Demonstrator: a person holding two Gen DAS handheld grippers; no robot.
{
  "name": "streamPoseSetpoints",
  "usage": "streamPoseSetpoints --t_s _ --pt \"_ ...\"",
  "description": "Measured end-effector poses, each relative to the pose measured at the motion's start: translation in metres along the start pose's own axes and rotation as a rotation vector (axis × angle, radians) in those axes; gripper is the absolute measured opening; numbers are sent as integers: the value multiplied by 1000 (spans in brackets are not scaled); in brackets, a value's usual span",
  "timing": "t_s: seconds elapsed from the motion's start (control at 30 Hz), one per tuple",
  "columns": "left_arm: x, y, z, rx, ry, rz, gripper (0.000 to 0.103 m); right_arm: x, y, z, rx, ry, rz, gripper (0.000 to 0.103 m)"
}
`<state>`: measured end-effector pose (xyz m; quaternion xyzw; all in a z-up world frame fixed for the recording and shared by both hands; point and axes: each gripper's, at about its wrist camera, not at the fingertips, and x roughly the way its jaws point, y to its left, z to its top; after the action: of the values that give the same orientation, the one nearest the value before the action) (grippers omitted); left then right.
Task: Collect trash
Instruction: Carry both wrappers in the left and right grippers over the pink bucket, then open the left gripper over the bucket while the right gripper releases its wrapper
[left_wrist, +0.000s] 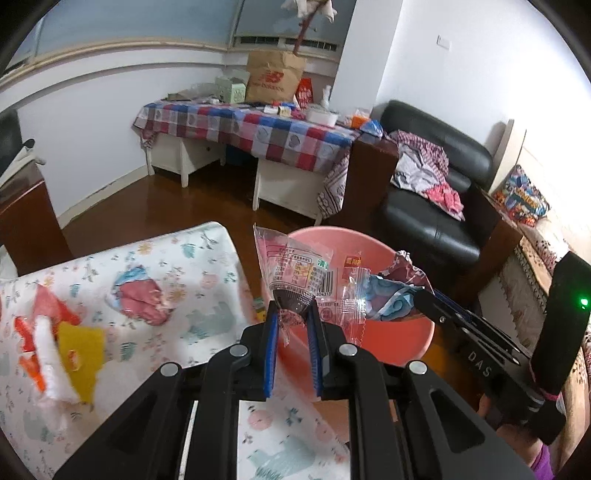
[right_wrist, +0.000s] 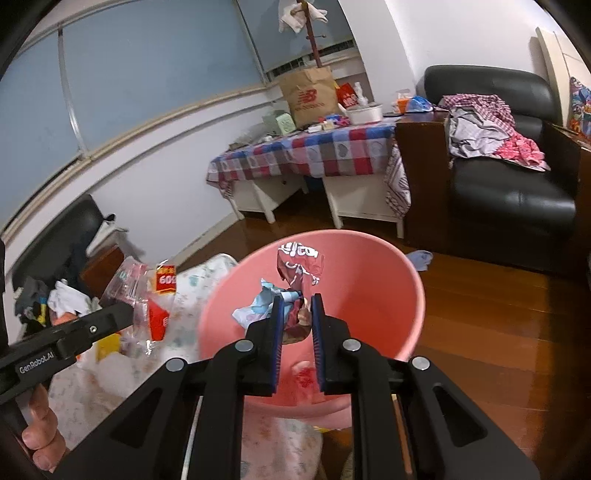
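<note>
Left gripper (left_wrist: 293, 314): jaws clamped on the lower corner of a clear plastic wrapper (left_wrist: 295, 273) with printed label and barcode. The wrapper stands up from the fingertips and fans out above them, over the near rim of the pink bucket (left_wrist: 406, 332). In the right wrist view the same wrapper (right_wrist: 147, 295) hangs to the left of the bucket, over the floral cloth.

Right gripper (right_wrist: 297, 304): jaws pinched on a crumpled wrapper (right_wrist: 295, 269), dark red with white lettering and a pale blue part. The wad sits between the blue finger pads (right_wrist: 277, 325) and sticks up past the tips, directly over the open mouth of the pink bucket (right_wrist: 369, 295). A scrap with red print lies at the bucket bottom, below the jaws.

Bucket stands on the wooden floor (right_wrist: 498, 332), just beside the table covered in floral cloth (left_wrist: 177, 295). On that cloth, left of the left gripper: a pink crumpled piece (left_wrist: 142, 299), a yellow wrapper (left_wrist: 81, 350), and a white and orange piece (left_wrist: 40, 332), blurred.
</note>
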<state>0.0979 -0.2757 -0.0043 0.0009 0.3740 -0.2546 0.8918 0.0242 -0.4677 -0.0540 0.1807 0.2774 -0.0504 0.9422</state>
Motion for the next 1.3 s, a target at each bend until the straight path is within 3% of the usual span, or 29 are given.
streamPoseSetpoints --t_s 0.33,0.63,0.9,1.07,1.23,1.3 --pt "52 -10 -5 3 88 5 14 21 -13 -5 2 48 -8 15" --pt "76 -5 -9 -11 130 -1 15 28 -11 -10 -11 66 -19 15" --pt "76 -10 -9 -8 111 -17 33 31 -10 -10 -8 89 -44 16" --pt "69 -11 -8 -11 88 -30 38 30 -13 -7 4 91 -55 19" --pt "57 -12 -6 -8 58 -38 43 23 -14 -4 10 69 -58 35" --pt "52 -14 -4 -2 45 -33 44 20 -14 -3 10 63 -56 35"
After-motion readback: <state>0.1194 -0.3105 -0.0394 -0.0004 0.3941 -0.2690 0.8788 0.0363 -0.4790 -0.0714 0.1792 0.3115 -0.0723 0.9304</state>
